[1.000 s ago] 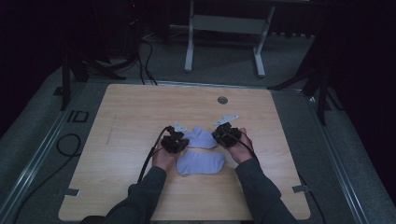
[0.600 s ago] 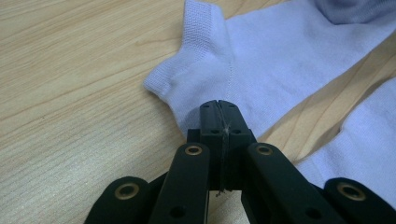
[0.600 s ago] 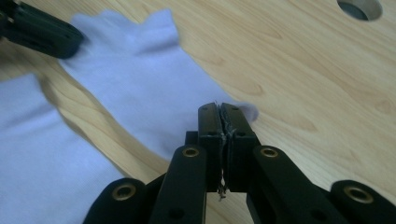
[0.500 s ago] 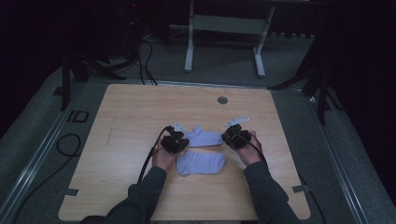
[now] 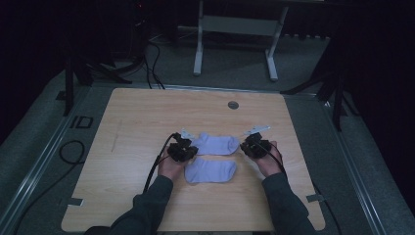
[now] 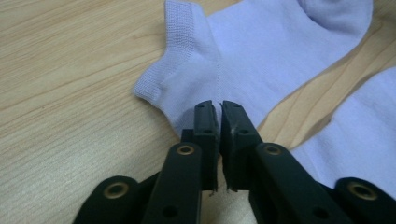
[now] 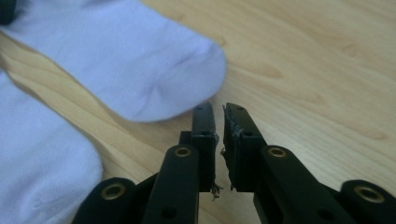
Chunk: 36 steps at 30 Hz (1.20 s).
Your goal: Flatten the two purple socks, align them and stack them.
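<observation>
A: Two pale socks lie side by side near the tabletop's middle, toward the near edge: the far sock (image 5: 218,144) stretched flat, the near sock (image 5: 210,170) just beside it.

B: The left gripper (image 6: 218,112) sits at the far sock's cuff end, jaws just easing apart, a sliver of gap, nothing pinched.

A: Likely letting go after flattening it. The right gripper (image 7: 219,114)?

B: Just off the toe over bare wood, jaws opening too, empty.

The two socks (image 5: 218,144) (image 5: 210,170) are soft, matt, fine-knit lilac cloth, ribbed at the cuff; the table (image 5: 147,117) is smooth pale wood-grain; black matt plastic jaws carry brass-coloured rivets
</observation>
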Each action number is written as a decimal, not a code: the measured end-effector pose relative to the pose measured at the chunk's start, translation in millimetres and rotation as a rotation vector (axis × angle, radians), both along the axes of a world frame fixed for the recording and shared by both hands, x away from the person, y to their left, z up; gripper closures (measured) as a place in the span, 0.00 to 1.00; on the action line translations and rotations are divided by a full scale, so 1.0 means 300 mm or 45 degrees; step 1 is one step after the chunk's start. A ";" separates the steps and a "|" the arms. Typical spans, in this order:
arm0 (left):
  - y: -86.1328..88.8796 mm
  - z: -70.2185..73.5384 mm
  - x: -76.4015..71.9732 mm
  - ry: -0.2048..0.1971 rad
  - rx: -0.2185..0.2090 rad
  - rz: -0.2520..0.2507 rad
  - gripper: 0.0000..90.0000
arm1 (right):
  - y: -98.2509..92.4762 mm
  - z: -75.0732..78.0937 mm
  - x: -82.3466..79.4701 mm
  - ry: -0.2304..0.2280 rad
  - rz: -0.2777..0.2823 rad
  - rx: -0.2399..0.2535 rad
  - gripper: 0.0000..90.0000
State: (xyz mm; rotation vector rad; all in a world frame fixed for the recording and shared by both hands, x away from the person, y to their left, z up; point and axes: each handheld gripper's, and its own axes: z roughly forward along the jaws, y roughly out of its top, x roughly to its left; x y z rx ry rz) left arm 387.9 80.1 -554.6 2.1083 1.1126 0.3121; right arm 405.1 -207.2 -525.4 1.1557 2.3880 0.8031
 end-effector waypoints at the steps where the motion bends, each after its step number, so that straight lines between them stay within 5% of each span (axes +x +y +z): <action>1: 0.005 0.005 -0.003 -0.004 -0.009 0.002 0.89 | 0.000 0.007 0.000 -0.009 0.000 0.005 0.89; 9: 0.060 0.071 -0.049 -0.012 -0.094 0.029 0.81 | 0.077 0.044 0.004 -0.034 0.108 0.016 0.71; 15: 0.081 0.093 -0.078 -0.030 -0.079 0.035 0.77 | 0.152 0.043 0.014 -0.040 0.180 0.003 0.66; 31: 0.197 0.078 -0.177 -0.056 -0.120 0.099 0.76 | 0.292 0.007 0.080 -0.013 0.282 -0.048 0.64; 36: 0.217 0.078 -0.200 -0.063 -0.095 0.106 0.76 | 0.321 -0.003 0.084 0.004 0.305 -0.044 0.64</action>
